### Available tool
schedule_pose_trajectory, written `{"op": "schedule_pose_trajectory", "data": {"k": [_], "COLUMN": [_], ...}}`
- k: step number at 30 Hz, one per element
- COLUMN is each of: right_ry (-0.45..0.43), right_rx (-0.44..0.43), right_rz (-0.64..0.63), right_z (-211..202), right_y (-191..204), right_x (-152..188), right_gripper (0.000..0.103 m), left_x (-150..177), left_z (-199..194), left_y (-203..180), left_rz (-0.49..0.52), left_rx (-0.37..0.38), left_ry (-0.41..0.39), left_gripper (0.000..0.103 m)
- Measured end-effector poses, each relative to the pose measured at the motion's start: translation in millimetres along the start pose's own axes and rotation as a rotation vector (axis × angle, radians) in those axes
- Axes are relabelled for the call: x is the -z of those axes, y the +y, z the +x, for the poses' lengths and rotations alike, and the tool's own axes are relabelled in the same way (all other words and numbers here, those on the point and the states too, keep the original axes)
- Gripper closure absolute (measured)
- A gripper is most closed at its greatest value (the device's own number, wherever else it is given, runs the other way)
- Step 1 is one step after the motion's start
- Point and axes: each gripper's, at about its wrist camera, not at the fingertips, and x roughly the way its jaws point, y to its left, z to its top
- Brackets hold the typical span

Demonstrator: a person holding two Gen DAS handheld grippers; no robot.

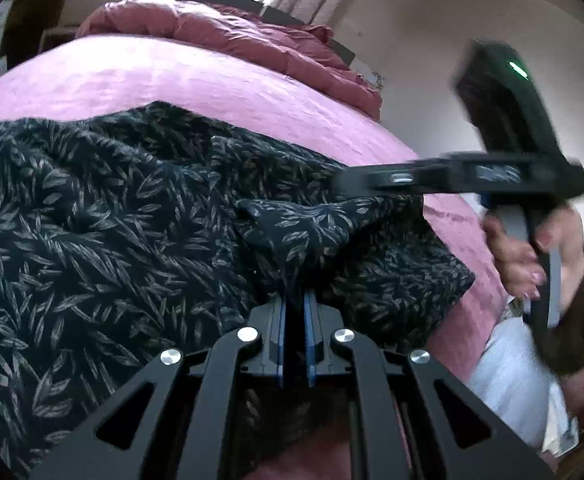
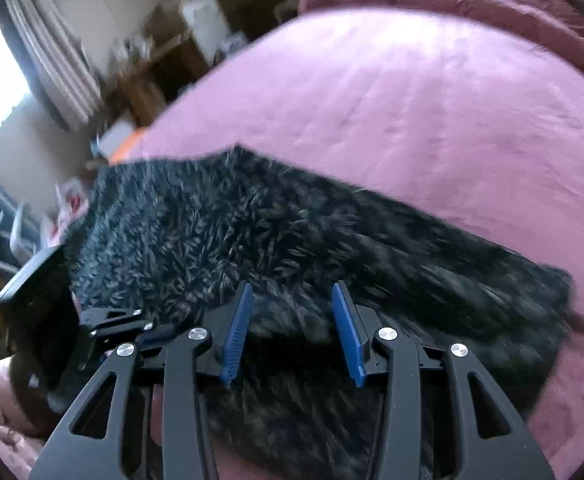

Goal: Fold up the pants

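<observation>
The pants (image 1: 131,208), dark with a leaf print, lie spread across the pink bed (image 1: 195,80). The left gripper (image 1: 295,300) has its fingers together, clamped on a raised fold of the fabric. The right gripper (image 2: 292,320) hangs over the cloth with fingers apart, holding nothing. Risk: a one-sided lift is likely to drag the free side, bunching the layers and skewing the fold line. Motion blur in the right wrist view suggests fast travel; a hasty closure may catch only one layer.
</observation>
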Motion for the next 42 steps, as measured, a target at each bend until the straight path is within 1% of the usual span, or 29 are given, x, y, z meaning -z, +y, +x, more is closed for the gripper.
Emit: {"op": "schedule_pose_trajectory", "data": {"k": [1,2,3,4,5,6,7,9,12,15,16,17,19,20,21,22,23,24,26,28,30,32,34,35,36,37,39,40,42], "right_ry": [0.054,0.092,0.115,0.127,0.118,0.103,0.101,0.086,0.017,-0.121,-0.148,-0.164,-0.178,-0.185,-0.216,-0.245,-0.291,-0.323,-0.44,-0.465,-0.471,-0.406,-0.327,-0.265,-0.207,-0.197,-0.233,-0.258,-0.296], "right_rx": [-0.01,0.003,0.037,0.092,0.11,0.119,0.118,0.135,0.174,0.181,0.183,0.196,0.188,0.173,0.14,0.121,0.13,0.146,0.177,0.206,0.234,0.255,0.287,0.325,0.402,0.404,0.299,0.298,0.345], "right_rz": [-0.025,-0.053,-0.089,-0.145,-0.163,-0.171,-0.157,-0.152,-0.163,-0.109,-0.097,-0.09,-0.074,-0.072,-0.069,-0.063,-0.041,-0.019,0.073,0.147,0.193,0.215,0.251,0.29,0.353,0.409,0.553,0.56,0.526], "right_z": [12.2,21.0,27.4,34.6,36.5,36.6,36.0,32.2,21.4,3.5,3.2,5.1,15.9,17.9,12.5,5.9,-8.8,-19.4,-55.3,-78.4,-89.9,-83.9,-66.4,-54.8,-45.5,-41.3,-45.8,-50.4,-58.4], "right_y": [5.0,10.8,16.2,22.9,25.1,26.6,26.0,27.8,30.8,23.9,21.8,19.9,12.4,10.2,4.7,2.1,-3.9,-7.2,-26.5,-49.3,-64.1,-75.6,-87.6,-97.4,-109.9,-117.4,-135.9,-136.3,-128.4], "right_x": [-3.1,-2.6,-0.3,5.0,7.3,9.3,8.4,3.9,-13.7,-30.8,-34.5,-36.9,-35.7,-33.2,-27.3,-24.0,-17.0,-12.6,6.1,24.6,42.4,62.2,73.9,78.2,80.9,82.9,86.8,87.5,87.2], "right_gripper": [0.061,0.061,0.061,0.062,0.072,0.096,0.1,0.102,0.102,0.102,0.102,0.102,0.102,0.102,0.101,0.097,0.078,0.055,0.052,0.052,0.052,0.052,0.054,0.055,0.05,0.047,0.047,0.047,0.047], "left_x": [-1.1,-1.7,-2.5,-2.9,-3.6,-4.3,-7.2,-13.5,-26.3,-34.0,-35.7,-36.5,-36.0,-35.4,-34.3,-32.7,-31.6,-29.5,-23.7,-19.6,-16.3,-15.6,-14.6,-13.3,-12.7,-11.2,-6.1,-3.9,-2.8], "left_z": [-0.2,-0.5,-0.5,-0.9,-1.2,-3.1,-6.1,-11.5,-15.9,-18.6,-14.9,-7.0,5.4,7.3,7.1,6.5,6.1,5.2,2.8,0.9,-3.0,-5.7,-4.6,-6.1,-6.9,-8.4,-13.0,-15.9,-21.7], "left_y": [1.1,4.5,4.8,6.9,7.7,9.8,11.8,12.9,19.3,30.4,35.2,39.8,42.5,39.1,36.2,32.5,28.5,24.0,16.8,12.5,6.5,1.2,-2.6,-5.0,-6.3,-8.4,-11.1,-13.2,-13.9], "left_rz": [-0.009,-0.027,-0.037,-0.049,-0.052,-0.056,-0.061,-0.076,-0.123,-0.179,-0.203,-0.223,-0.213,-0.182,-0.16,-0.136,-0.114,-0.087,-0.037,-0.012,-0.027,-0.027,-0.013,-0.013,-0.011,-0.005,0.015,0.018,0.005], "left_rx": [0.005,0.015,0.022,0.03,0.03,0.027,0.028,0.026,0.035,0.018,0.007,-0.011,-0.064,-0.086,-0.096,-0.098,-0.096,-0.1,-0.126,-0.16,-0.17,-0.171,-0.183,-0.183,-0.185,-0.191,-0.207,-0.213,-0.211], "left_ry": [0.001,0.003,0.004,0.004,0.007,0.009,0.008,-0.002,-0.016,-0.042,-0.035,-0.009,0.027,0.026,0.025,0.029,0.035,0.045,0.063,0.076,0.093,0.124,0.147,0.153,0.159,0.166,0.179,0.177,0.162], "left_gripper": [0.096,0.096,0.096,0.095,0.095,0.095,0.095,0.094,0.084,0.071,0.062,0.058,0.059,0.059,0.057,0.052,0.048,0.045,0.044,0.045,0.046,0.053,0.057,0.06,0.062,0.065,0.065,0.064,0.063]}}
